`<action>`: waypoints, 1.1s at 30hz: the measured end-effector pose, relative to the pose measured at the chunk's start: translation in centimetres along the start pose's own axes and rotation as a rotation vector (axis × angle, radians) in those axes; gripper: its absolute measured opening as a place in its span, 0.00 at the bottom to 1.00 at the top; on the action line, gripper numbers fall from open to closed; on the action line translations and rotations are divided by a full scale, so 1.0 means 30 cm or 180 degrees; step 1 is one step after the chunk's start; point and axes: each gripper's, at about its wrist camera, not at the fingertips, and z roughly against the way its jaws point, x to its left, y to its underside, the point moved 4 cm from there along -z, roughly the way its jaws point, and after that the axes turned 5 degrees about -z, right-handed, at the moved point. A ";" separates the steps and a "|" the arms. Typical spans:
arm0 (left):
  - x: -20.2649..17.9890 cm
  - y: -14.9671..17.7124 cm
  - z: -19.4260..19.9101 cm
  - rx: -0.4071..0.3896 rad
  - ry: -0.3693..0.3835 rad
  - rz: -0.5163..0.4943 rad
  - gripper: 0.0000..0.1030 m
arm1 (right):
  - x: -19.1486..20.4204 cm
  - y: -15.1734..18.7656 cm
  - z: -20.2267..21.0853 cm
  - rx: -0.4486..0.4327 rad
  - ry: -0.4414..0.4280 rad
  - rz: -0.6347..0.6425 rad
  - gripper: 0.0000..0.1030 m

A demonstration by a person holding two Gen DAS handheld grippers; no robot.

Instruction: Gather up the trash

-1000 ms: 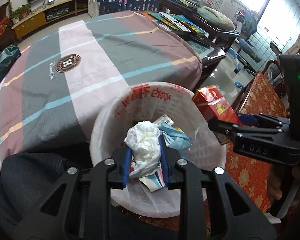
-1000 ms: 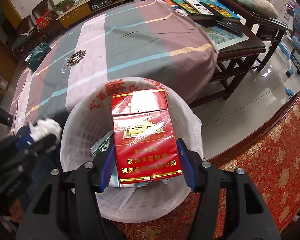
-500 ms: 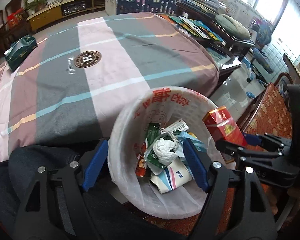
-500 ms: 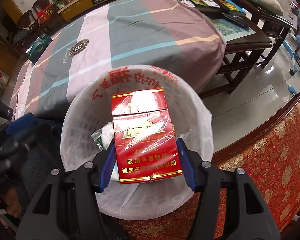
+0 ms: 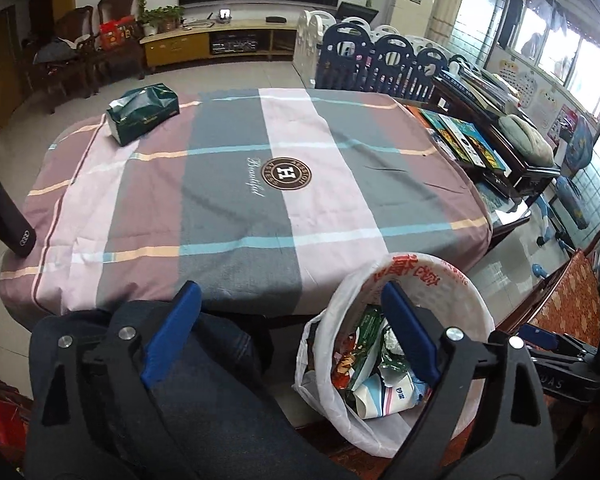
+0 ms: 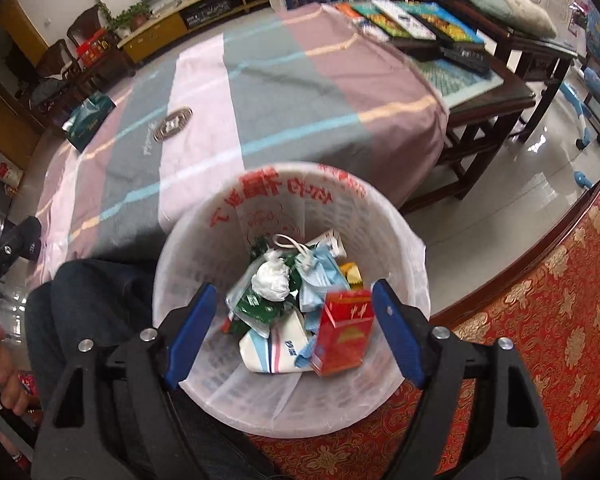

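Note:
A white waste basket (image 6: 284, 184) lined with a red-printed plastic bag stands on the floor by the table edge. It holds a crumpled white tissue (image 6: 272, 280), a blue mask, green wrappers and a paper cup. A red cigarette pack (image 6: 344, 332) drops blurred into the basket. It lies loose between the fingers of my right gripper (image 6: 294, 290), whose jaws are opening and no longer touch it. My left gripper (image 5: 290, 292) is up and left of the basket (image 5: 420, 268), over the table edge. Its jaws are opening wide with nothing between them.
The table wears a striped pink, grey and mauve cloth (image 5: 236, 184), with a green tissue pack (image 5: 142, 114) and a black cup (image 5: 4, 216) at its far left. A person's dark-trousered leg (image 5: 180, 380) is beside the basket. A red-gold cushioned seat (image 6: 540, 320) lies right, with a low book table (image 5: 480, 140) beyond.
The left gripper let the white tissue fall into the basket, opened, rose and swung left toward the table. The right gripper opened and the red pack dropped out of it.

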 end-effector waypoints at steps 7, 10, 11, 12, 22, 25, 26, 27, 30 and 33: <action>0.044 -0.017 0.142 -0.0244 -0.0153 0.0032 0.95 | 0.140 -0.043 0.209 -0.0711 -0.0141 0.0276 0.96; 0.048 -0.011 0.197 -0.0323 -0.0193 -0.0005 0.96 | 0.189 -0.042 0.277 -0.0905 -0.0176 0.0368 0.96; 0.049 -0.008 0.217 -0.0339 -0.0212 -0.0013 0.96 | 0.206 -0.040 0.289 -0.0898 -0.0179 0.0385 0.96; 0.050 -0.004 0.234 -0.0349 -0.0231 -0.0012 0.96 | 0.224 -0.037 0.297 -0.0870 -0.0182 0.0392 0.96; 0.061 -0.011 0.378 -0.0559 -0.0294 0.0043 0.97 | 0.268 -0.041 0.410 -0.1165 0.0005 0.0400 0.96; 0.063 -0.010 0.382 -0.0560 -0.0286 0.0055 0.97 | 0.262 -0.043 0.412 -0.1173 0.0030 0.0401 0.96; 0.063 -0.010 0.382 -0.0559 -0.0292 0.0055 0.97 | 0.260 -0.045 0.404 -0.1143 0.0035 0.0395 0.96; 0.062 -0.009 0.382 -0.0559 -0.0295 0.0054 0.97 | 0.257 -0.043 0.396 -0.1115 0.0037 0.0392 0.96; 0.065 -0.008 0.375 -0.0549 -0.0297 0.0067 0.97 | 0.255 -0.037 0.374 -0.1035 0.0044 0.0395 0.96; 0.068 -0.006 0.369 -0.0540 -0.0297 0.0072 0.97 | 0.255 -0.034 0.366 -0.1021 0.0071 0.0400 0.96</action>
